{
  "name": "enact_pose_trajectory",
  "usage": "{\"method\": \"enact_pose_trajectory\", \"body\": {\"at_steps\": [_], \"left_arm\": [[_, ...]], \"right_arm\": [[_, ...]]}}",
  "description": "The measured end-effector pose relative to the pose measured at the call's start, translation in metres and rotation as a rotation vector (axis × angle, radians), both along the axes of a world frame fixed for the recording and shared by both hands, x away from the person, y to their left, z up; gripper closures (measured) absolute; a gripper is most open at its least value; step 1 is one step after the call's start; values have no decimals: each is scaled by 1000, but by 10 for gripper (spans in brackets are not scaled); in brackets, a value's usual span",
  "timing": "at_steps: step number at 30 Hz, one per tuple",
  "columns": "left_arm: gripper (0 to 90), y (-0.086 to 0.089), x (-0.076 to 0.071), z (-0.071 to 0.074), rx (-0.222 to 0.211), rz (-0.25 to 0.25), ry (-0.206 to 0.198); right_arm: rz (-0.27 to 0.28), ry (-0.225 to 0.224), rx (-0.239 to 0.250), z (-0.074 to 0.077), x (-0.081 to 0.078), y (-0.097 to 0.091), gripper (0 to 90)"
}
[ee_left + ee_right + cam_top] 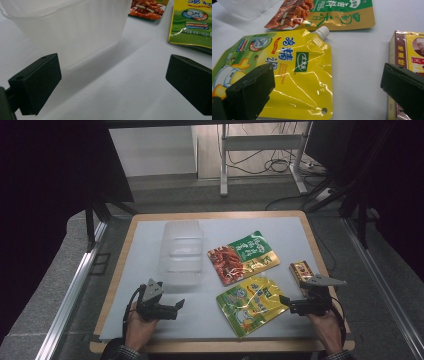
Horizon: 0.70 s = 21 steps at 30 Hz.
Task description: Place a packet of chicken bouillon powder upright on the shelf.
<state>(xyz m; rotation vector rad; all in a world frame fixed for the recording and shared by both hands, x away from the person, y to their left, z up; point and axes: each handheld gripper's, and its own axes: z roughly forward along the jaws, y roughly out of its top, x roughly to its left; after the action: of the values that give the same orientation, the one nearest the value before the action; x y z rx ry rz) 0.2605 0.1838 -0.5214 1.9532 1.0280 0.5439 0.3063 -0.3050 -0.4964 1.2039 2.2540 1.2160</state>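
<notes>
A clear plastic tub (181, 254) stands left of centre on the white mat (145, 270). My left gripper (178, 306) rests just in front of it, open, with bare mat between its jaws; the tub's wall (70, 32) rises close ahead in the left gripper view. A yellow spouted pouch (251, 303) lies flat at front centre, and a green and red pouch (242, 257) lies behind it. My right gripper (284, 300) is open at the yellow pouch's right edge. In the right gripper view the yellow pouch (294, 75) lies between and beyond the jaws.
A small brown and yellow box (301, 271) lies at the right, just behind the right gripper; its edge (404, 50) sits by the right jaw. The wooden table edge (120, 255) frames the mat. Metal rails and a stand with cables lie beyond.
</notes>
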Motion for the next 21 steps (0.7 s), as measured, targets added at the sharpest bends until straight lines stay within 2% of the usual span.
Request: {"method": "enact_pose_trajectory", "body": {"at_steps": [6, 13, 21], "left_arm": [[0, -1, -1, 0, 2, -9, -39], [0, -3, -1, -1, -1, -24, -42], [0, -3, -1, 0, -6, -27, -36]], "right_arm": [[4, -3, -36, -2, 0, 4, 0], [6, -11, -69, -3, 0, 7, 0], [9, -17, -76, -2, -1, 8, 0]]}}
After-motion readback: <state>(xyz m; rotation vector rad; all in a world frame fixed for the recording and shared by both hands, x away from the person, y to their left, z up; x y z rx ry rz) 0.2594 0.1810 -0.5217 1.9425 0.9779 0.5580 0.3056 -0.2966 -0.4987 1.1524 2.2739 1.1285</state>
